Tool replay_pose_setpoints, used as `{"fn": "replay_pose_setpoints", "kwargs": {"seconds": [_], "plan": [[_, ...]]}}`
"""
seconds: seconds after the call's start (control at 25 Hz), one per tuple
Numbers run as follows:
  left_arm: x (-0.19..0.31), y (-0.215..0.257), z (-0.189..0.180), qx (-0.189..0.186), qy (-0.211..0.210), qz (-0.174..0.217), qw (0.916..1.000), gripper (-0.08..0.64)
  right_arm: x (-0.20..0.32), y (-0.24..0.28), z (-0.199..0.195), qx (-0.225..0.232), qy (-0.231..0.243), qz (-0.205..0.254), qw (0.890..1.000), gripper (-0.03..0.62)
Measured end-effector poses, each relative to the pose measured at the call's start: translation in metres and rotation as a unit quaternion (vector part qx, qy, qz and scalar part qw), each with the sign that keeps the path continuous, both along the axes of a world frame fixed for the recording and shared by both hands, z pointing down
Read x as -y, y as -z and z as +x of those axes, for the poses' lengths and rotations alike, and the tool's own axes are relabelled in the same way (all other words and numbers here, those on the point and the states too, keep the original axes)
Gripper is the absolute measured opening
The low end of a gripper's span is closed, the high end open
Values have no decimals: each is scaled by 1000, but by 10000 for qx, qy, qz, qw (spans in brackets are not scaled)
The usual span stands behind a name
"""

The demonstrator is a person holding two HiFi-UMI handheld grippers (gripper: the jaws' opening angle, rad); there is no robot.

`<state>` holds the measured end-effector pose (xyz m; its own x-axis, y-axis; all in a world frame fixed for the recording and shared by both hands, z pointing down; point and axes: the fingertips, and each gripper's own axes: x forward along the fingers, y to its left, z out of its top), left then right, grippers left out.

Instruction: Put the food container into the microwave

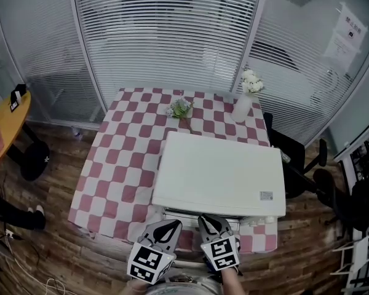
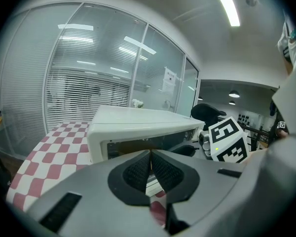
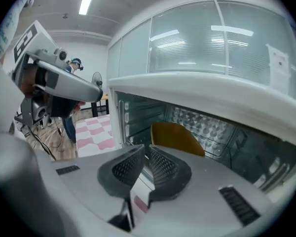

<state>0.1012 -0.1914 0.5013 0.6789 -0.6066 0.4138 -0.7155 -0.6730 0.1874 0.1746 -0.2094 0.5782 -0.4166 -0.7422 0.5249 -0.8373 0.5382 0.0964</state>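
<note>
A white microwave (image 1: 221, 174) stands on the red-and-white checked table (image 1: 123, 158), toward its front right. In the right gripper view its cavity (image 3: 197, 127) is open, and a yellow food container (image 3: 176, 137) sits inside on the left of the floor. My right gripper (image 3: 145, 151) is shut and empty, just in front of the opening. My left gripper (image 2: 150, 154) is also shut and empty, pointing at the microwave's front (image 2: 138, 132) from the left. In the head view both grippers, left (image 1: 166, 228) and right (image 1: 210, 222), hang side by side at the microwave's front edge.
A white vase of flowers (image 1: 244, 100) and a small green plant (image 1: 181, 108) stand at the table's far edge. A black office chair (image 1: 298, 155) is at the right, and an orange round table (image 1: 6, 121) at the left. Glass walls with blinds lie behind.
</note>
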Motion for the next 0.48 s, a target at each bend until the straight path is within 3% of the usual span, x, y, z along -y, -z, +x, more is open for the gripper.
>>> {"fn": "replay_pose_setpoints", "kwargs": {"seconds": [0.24, 0.48], "plan": [[-6, 5, 4, -68, -89, 60, 9999, 14, -15, 10, -5, 359, -83, -103, 9993, -6], [-10, 10, 8, -100, -223, 163, 9996, 14, -23, 39, -19, 646, 105, 155, 9977, -6]]}}
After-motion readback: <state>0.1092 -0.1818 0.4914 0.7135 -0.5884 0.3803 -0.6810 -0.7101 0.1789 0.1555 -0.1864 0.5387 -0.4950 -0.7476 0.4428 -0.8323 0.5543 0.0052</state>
